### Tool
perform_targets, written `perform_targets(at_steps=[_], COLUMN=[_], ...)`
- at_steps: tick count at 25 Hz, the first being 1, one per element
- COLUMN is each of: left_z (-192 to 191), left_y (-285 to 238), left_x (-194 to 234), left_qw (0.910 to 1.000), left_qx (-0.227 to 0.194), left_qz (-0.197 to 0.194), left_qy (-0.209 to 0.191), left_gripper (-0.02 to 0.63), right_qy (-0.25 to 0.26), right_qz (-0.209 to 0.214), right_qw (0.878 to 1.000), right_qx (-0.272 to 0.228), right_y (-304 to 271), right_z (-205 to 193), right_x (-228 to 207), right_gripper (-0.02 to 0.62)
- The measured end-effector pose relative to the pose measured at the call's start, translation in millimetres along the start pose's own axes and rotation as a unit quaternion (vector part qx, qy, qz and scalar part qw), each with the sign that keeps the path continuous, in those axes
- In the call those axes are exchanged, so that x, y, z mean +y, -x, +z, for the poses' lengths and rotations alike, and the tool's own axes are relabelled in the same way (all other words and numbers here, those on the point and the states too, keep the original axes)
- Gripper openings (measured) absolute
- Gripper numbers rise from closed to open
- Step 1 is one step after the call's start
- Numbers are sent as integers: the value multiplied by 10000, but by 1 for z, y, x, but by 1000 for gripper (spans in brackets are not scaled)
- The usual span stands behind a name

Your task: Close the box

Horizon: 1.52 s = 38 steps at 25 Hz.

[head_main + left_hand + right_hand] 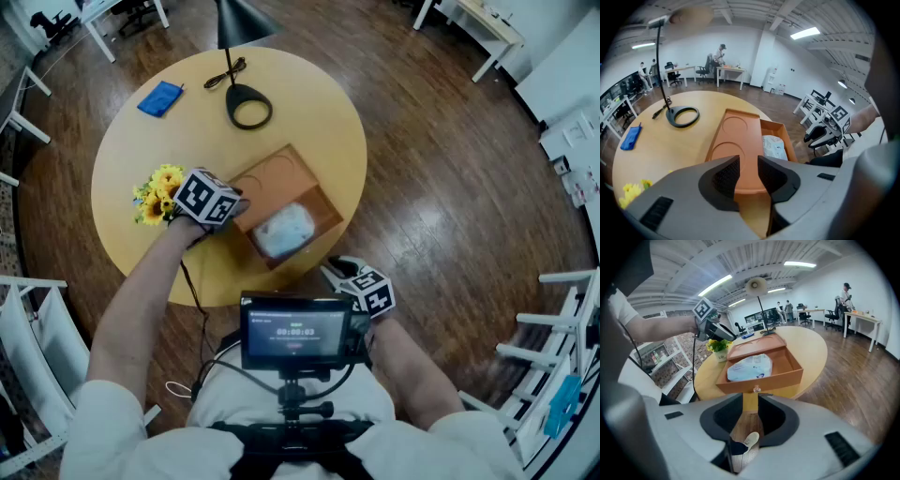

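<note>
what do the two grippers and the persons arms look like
The left gripper and the right gripper both have light grey moulded bodies with two dark jaw pads. Each carries a white cube printed with black square markers. A thin black cable trails from the left one. The person wears white short sleeves.

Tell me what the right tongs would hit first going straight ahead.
Probably the front wall of the box, close to its small knob, though the depth is hard to judge.
</note>
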<state>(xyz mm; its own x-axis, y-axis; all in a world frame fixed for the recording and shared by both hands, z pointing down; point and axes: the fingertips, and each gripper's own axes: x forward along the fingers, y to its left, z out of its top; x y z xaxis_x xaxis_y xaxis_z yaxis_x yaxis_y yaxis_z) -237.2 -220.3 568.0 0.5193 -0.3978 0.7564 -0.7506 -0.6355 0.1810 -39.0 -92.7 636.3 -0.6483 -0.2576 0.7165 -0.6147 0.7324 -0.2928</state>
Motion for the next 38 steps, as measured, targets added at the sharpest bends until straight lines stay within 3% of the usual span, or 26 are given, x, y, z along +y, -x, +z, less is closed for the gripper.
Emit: perform_targets(at_steps=[5, 6, 15, 27, 38], left_z=[1, 0, -14, -10, -7], left_y=[-27, -32, -50, -52, -51], left_x=[22, 24, 22, 18, 11], left_qw=[9985, 9977, 9899, 9874, 9856], left_qx=[453, 556, 1152, 1316, 1389], left_qz=[-229, -273, -598, -688, -703], left_qy=[-207, -278, -561, -541, -662], left_gripper=[46, 5, 4, 3, 2], right_qy=[-6, 8, 57, 261, 312], right_qz=[-186, -222, -325, -555, -364], right_qw=[9994, 9991, 9985, 9964, 9966], right_qx=[-303, -359, -437, -593, -664], right_y=[-21, -23, -60, -74, -107], right_z=[15, 18, 13, 17, 66], right_x=[-16, -18, -15, -22, -20], right_gripper=[109, 109, 109, 81, 80])
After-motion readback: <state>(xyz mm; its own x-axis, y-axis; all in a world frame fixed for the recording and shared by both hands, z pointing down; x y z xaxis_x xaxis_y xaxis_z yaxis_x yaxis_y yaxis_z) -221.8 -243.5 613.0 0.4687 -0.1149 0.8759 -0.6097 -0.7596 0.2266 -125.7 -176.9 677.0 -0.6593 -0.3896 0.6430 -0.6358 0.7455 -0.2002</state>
